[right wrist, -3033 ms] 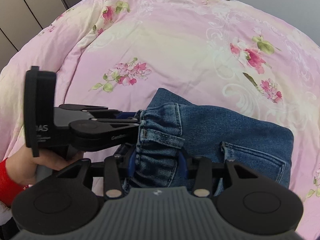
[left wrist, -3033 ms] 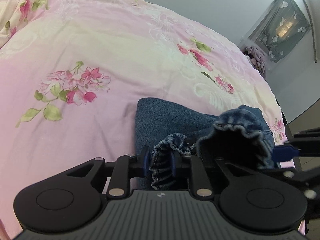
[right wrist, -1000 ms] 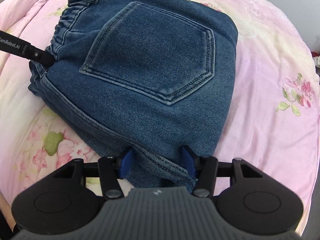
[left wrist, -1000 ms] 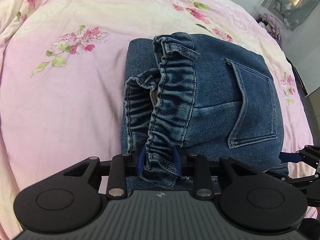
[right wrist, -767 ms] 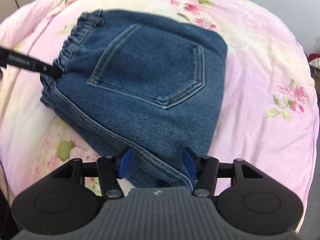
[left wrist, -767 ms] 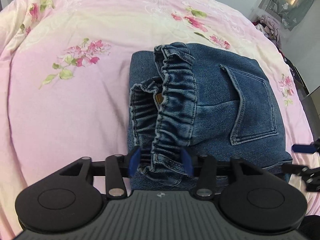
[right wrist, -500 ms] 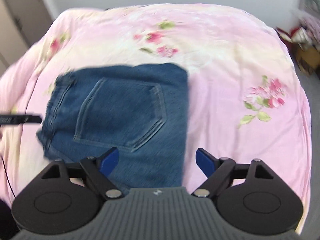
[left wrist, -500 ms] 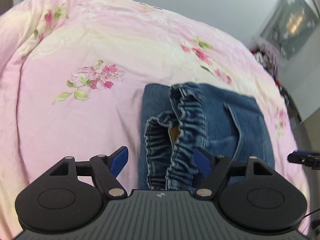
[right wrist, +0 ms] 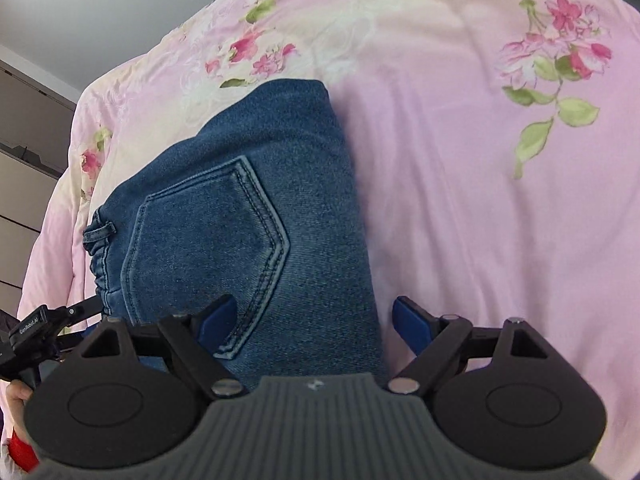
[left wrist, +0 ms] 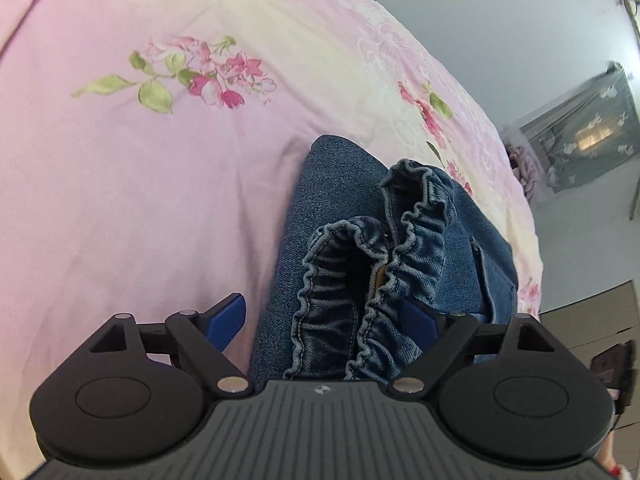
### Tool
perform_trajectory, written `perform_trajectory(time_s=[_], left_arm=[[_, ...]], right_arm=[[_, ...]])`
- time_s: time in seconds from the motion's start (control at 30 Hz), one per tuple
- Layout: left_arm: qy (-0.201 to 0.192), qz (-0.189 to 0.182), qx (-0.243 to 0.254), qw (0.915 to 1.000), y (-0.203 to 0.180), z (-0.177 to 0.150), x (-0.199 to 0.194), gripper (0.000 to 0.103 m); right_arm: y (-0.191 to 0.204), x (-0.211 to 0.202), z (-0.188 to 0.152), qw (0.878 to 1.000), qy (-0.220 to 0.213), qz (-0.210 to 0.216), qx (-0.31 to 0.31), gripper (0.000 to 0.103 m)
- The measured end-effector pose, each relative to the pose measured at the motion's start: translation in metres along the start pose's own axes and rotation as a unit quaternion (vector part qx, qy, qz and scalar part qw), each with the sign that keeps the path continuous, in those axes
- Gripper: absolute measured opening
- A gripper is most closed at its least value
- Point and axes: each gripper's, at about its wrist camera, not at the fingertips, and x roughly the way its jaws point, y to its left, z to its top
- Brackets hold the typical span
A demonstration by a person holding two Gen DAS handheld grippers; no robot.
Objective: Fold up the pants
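Both tongs spread wide, left tongs (left wrist: 326,318), right tongs (right wrist: 314,322); folded pants (right wrist: 256,216) lie between blades, ungripped.

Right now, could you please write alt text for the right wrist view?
Folded blue jeans, back pocket up, lie on a pink floral bedspread. The open right gripper straddles their near edge.

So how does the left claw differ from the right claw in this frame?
The left claw faces the gathered elastic waistband of the folded jeans; the right claw faces the back pocket side. Denim lies between both blue pads of the left claw, while the right claw's outer pad sits over the pink floral bedspread. Both are open, gripping nothing.
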Motion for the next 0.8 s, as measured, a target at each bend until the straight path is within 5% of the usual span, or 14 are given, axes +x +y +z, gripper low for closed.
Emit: perform_trajectory(time_s=[0.17, 0.57, 0.8], left_arm=[[0.009, -0.048, -0.039, 0.998, 0.014, 0.009, 0.011, 0.103], [0.011, -0.09, -0.055, 0.9944, 0.012, 0.02, 0.041, 0.103], [0.01, -0.042, -0.028, 0.9987, -0.011, 0.02, 0.041, 0.103]], right_arm=[[-0.002, 0.02, 0.017, 0.999, 0.005, 0.034, 0.03, 0.083], [-0.004, 0.046, 0.041, 0.997, 0.007, 0.057, 0.042, 0.081], [0.005, 0.025, 0.037, 0.998, -0.003, 0.058, 0.012, 0.053]])
